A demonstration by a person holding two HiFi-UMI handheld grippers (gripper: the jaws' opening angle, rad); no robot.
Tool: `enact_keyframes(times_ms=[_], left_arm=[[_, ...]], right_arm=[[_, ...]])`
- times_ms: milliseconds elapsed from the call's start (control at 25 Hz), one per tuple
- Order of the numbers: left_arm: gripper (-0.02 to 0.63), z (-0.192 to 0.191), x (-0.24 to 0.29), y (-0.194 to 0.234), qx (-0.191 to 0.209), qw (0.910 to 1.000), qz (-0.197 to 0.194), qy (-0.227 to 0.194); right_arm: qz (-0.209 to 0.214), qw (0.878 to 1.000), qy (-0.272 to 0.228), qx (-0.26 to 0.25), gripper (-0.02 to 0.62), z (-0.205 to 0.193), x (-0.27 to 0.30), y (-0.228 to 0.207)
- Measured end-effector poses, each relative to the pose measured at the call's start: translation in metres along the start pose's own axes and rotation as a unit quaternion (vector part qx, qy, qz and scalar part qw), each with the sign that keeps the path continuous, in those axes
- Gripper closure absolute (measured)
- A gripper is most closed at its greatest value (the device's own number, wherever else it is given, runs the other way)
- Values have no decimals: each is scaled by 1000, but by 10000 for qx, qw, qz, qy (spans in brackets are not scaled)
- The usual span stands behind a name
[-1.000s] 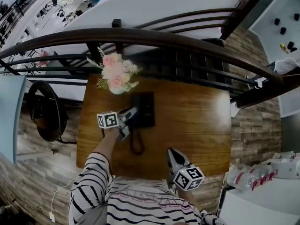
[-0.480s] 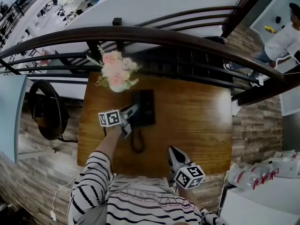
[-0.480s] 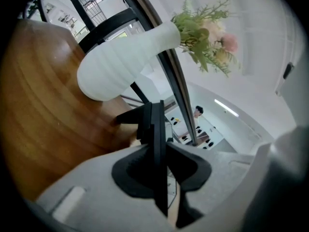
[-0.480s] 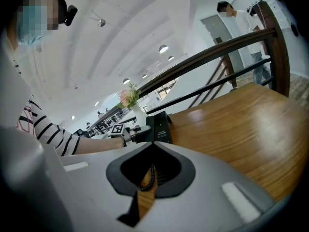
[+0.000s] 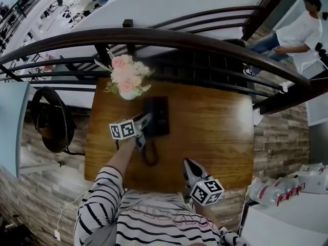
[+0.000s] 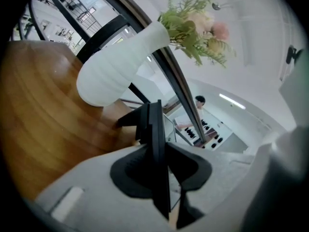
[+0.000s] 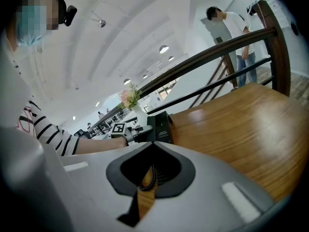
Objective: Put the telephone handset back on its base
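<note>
Telephone handset point(image 5: 149, 110) lies along the left side of its base point(image 5: 162, 118), both black and flat on a wooden table point(image 5: 215, 132). The table stands against a dark curved railing point(image 5: 169, 37). Past the railing, at the far right, is a person in a white top point(image 5: 300, 32). A striped sleeve point(image 5: 97, 199) reaches in from the near side. A white vase of pink flowers point(image 5: 127, 81) stands just behind the phone, near the table's far edge. The left gripper point(image 6: 159, 145) comes at the phone from the left with the handset standing between its jaws. They have just been opening, and a sliver of light shows between the handset and one pad, so they sit loosely around it and are not pinching it. The right gripper point(image 7: 153, 145) is at the table's near edge, well apart from the phone, its jaws pressed together at the tips with nothing between them. A coiled cord point(image 5: 148, 155) loops from the phone toward the near edge.
</note>
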State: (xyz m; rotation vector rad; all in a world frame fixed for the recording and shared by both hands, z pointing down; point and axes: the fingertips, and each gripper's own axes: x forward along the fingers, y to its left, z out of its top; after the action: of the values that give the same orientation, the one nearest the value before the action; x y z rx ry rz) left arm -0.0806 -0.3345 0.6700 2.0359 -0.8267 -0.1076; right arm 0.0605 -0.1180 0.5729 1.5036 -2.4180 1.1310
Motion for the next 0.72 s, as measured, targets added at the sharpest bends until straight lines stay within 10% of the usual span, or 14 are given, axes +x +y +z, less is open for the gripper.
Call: enact_keyframes(times_ms=[720], left_arm=[[440,-6,-5,-4,461,9984,319,119]], right_arm=[[15,10000,3,79,597,-6,-14,-2]])
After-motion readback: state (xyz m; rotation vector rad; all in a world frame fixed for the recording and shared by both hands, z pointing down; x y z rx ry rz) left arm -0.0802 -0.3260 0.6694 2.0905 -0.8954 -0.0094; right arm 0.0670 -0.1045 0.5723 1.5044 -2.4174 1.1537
